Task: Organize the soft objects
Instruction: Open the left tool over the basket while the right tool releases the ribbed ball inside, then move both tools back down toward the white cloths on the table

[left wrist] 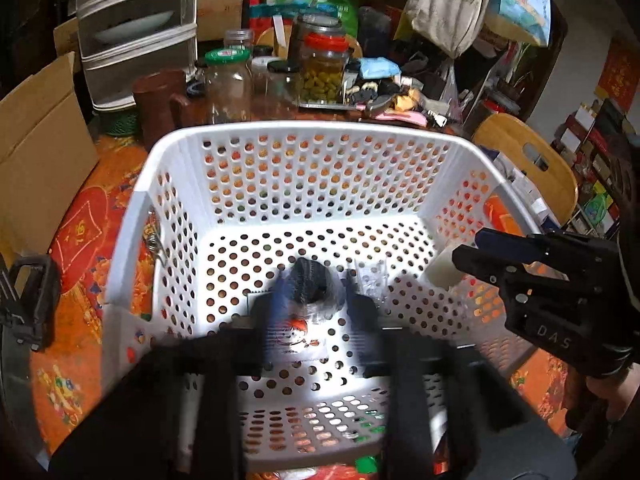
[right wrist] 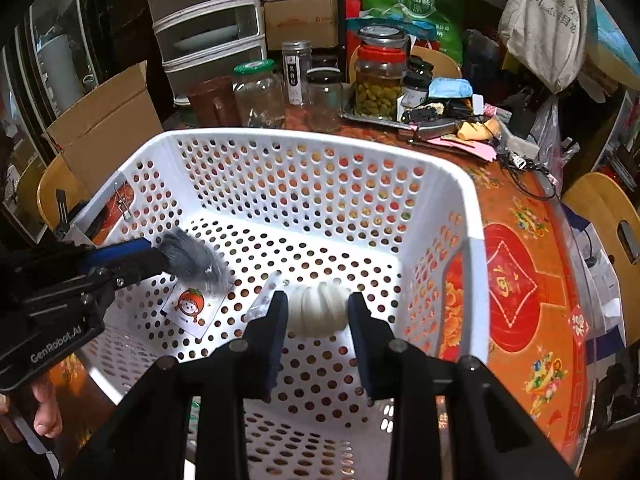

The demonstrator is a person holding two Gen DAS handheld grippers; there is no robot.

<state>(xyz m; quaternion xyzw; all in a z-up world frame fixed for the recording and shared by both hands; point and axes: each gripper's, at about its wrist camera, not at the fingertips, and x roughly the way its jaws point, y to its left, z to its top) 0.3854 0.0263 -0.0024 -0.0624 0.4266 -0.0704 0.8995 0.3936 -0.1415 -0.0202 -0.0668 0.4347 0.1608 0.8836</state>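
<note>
A white perforated basket [left wrist: 308, 136] [right wrist: 476, 216] stands on the orange patterned table. My left gripper [left wrist: 316, 304] [right wrist: 160, 258] is inside it, shut on a dark grey knitted item in a clear packet [left wrist: 314, 284] [right wrist: 192, 258] with a cartoon label [right wrist: 190, 306]. The left wrist view is blurred by motion. My right gripper [right wrist: 318, 312] [left wrist: 460, 258] is over the basket's right part, shut on a white ridged soft bun-shaped toy [right wrist: 318, 310] [left wrist: 444, 270]. A small clear packet [left wrist: 372, 276] [right wrist: 266, 298] lies on the basket floor between them.
Behind the basket stand glass jars [left wrist: 228, 88] [right wrist: 380, 80], a brown mug [left wrist: 160, 100], a metal tray with clutter [left wrist: 384, 96] and plastic drawers [right wrist: 208, 12]. A cardboard box [left wrist: 36, 152] is at left. A wooden chair [left wrist: 528, 164] is at right.
</note>
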